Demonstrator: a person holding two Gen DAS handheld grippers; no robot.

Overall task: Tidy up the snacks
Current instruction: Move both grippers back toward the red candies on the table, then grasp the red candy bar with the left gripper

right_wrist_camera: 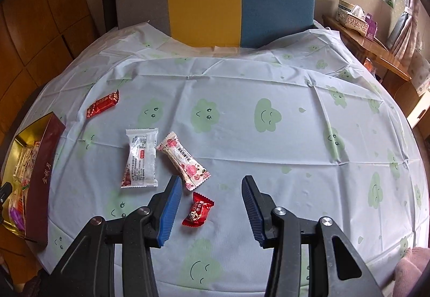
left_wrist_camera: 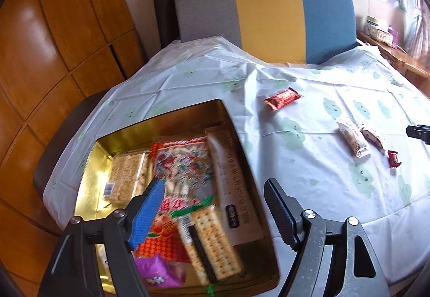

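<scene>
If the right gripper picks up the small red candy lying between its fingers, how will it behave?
The small red foil-wrapped candy is probably light, given its small size. Its glossy wrapper may slip between the right gripper's fingers. The crimped ends look floppy, so gripping the fuller middle seems safer.

You see round table under pale cloth printed with green smiling clouds. On cloth at your left edge: open gold-lined tin, dark red outside. Long red wrapper lies near tin. White packet and rose-print packet lie just beside each other. Small red candy just below them.
</scene>
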